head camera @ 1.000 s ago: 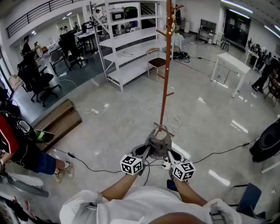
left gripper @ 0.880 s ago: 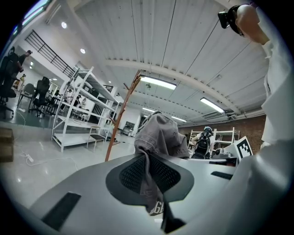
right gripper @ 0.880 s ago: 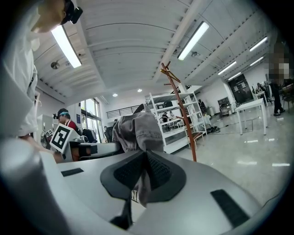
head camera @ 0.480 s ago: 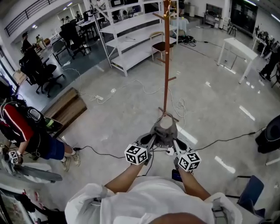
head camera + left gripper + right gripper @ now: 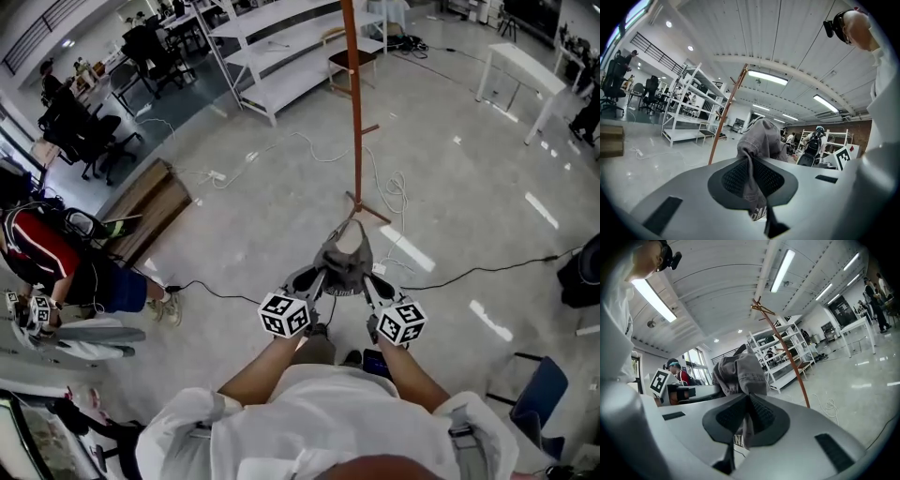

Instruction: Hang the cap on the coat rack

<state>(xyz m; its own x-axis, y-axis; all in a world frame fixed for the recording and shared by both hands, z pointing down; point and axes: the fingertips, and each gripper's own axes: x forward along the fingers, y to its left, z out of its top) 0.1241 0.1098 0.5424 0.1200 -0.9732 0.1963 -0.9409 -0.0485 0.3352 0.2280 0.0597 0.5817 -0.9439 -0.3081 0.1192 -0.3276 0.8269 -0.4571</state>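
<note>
- The left gripper (image 5: pixel 312 278) and right gripper (image 5: pixel 367 285) are held side by side, low in front of the person's white sleeves.
- Each pinches the grey cap (image 5: pixel 342 262). In the left gripper view, cloth is nipped in the closed jaws of the left gripper (image 5: pixel 752 180). The right gripper (image 5: pixel 749 417) grips it the same way.
- The cap (image 5: pixel 761 136) bunches up between the two, off the floor, its opening facing away from the person; print on its edge (image 5: pixel 737 440) is too small to read.
- Just beyond it stands the rack (image 5: pixel 355 112), a thin red-brown pole with short pegs, apart from the cap.
- The floor (image 5: pixel 450 187) is glossy pale grey and mirrors the ceiling lights.
- A white cable (image 5: pixel 281 148) and black cables (image 5: pixel 473 273) trail across it near the rack's foot.
- A low wooden piece (image 5: pixel 142 208), perhaps a bench, lies to the left.
- Farther off are white shelves (image 5: pixel 281 56), a white table (image 5: pixel 525 70) and dark office chairs (image 5: pixel 84 141).
</note>
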